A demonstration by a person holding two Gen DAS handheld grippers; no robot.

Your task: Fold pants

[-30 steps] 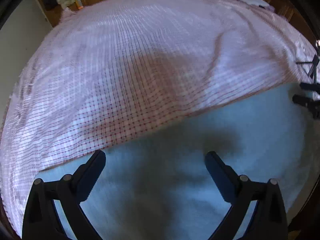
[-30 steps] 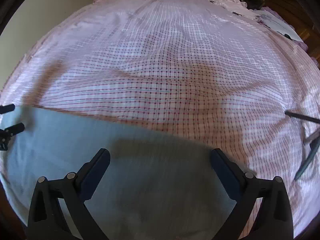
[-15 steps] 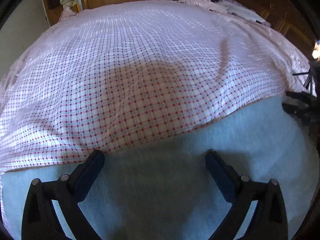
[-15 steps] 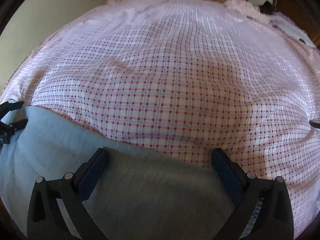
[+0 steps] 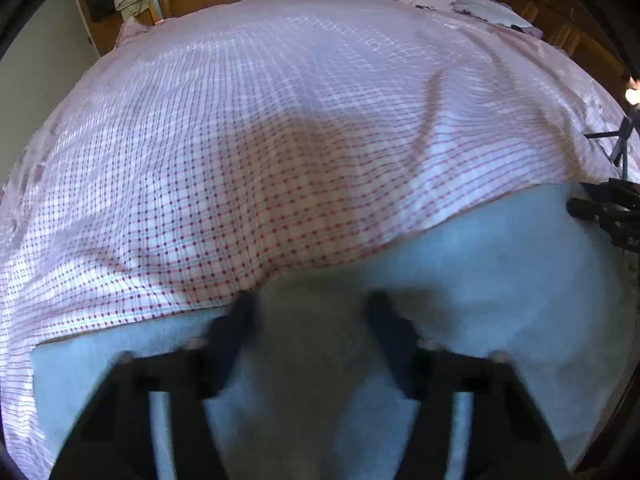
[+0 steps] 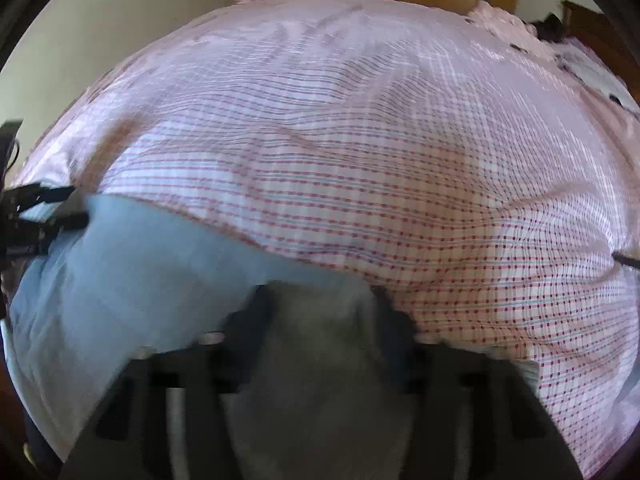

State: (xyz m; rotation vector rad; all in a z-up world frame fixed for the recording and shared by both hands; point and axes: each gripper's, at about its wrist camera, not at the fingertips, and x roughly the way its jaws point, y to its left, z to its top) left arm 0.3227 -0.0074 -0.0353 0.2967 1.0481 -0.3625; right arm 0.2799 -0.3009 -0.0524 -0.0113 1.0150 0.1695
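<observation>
A: Pants (image 5: pixel 500 288), light blue, lie flat on the bed at its near side, far edge running straight across the checked bedsheet (image 5: pixel 280 140). I have one tool at each end of that edge.

B: Tool state?

A: Left tool (image 5: pixel 310 308): jaws have just been closing, cloth bunched between them at the edge. Right tool (image 6: pixel 320 300): same, closing over a grey-shadowed ridge of fabric (frames are blurred, so I cannot tell whether the pads are truly pinching yet).

B: How to do the grab well?

A: My judgement: finish both closures before lifting, and catch only pants cloth, since the bedsheet sits right at the fingertips. Then raise both ends together, level, so the edge stays straight and the fold lands square.

B: Risk?

A: One corner slipping; the fold would skew.
</observation>
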